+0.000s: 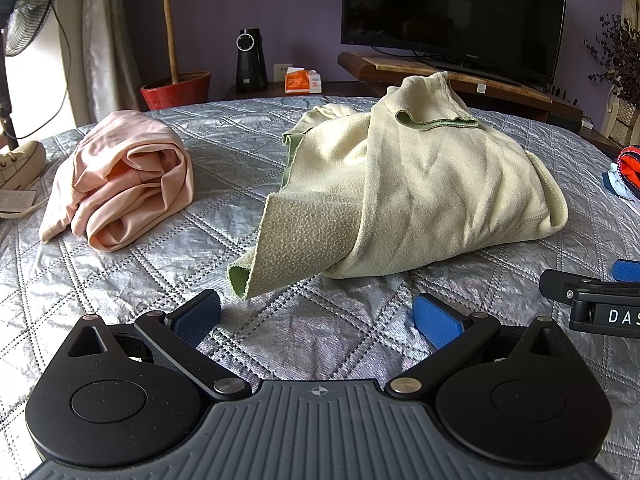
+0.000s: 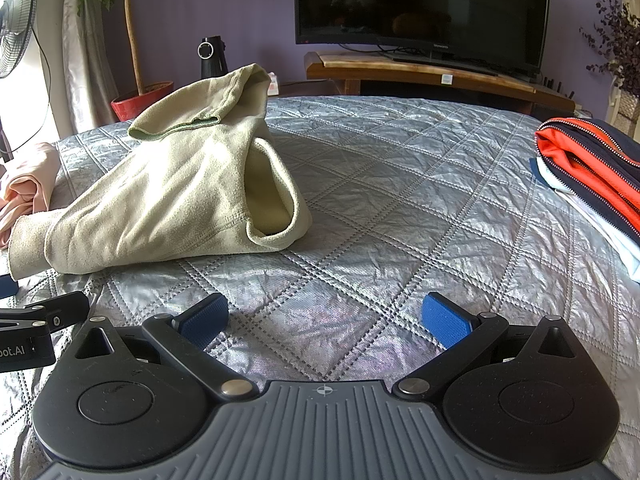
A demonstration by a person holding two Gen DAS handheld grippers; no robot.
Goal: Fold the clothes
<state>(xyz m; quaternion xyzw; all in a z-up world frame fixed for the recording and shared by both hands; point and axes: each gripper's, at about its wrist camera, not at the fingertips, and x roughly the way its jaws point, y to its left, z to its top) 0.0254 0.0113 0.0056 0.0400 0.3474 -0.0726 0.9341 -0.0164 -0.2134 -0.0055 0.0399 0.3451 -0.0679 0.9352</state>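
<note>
A pale green fleece garment lies in a crumpled heap on the silver quilted bedspread, one sleeve end reaching toward me. My left gripper hovers just short of that sleeve, open and holding nothing. In the right wrist view the same garment sits to the left, and my right gripper is open over bare quilt, well right of the garment. The right gripper's finger shows at the right edge of the left wrist view.
A loosely folded pink garment lies at the left of the bed. A folded stack with an orange and navy zipped item sits at the right edge. Beyond the bed stand a TV, a wooden stand, a red plant pot and a fan.
</note>
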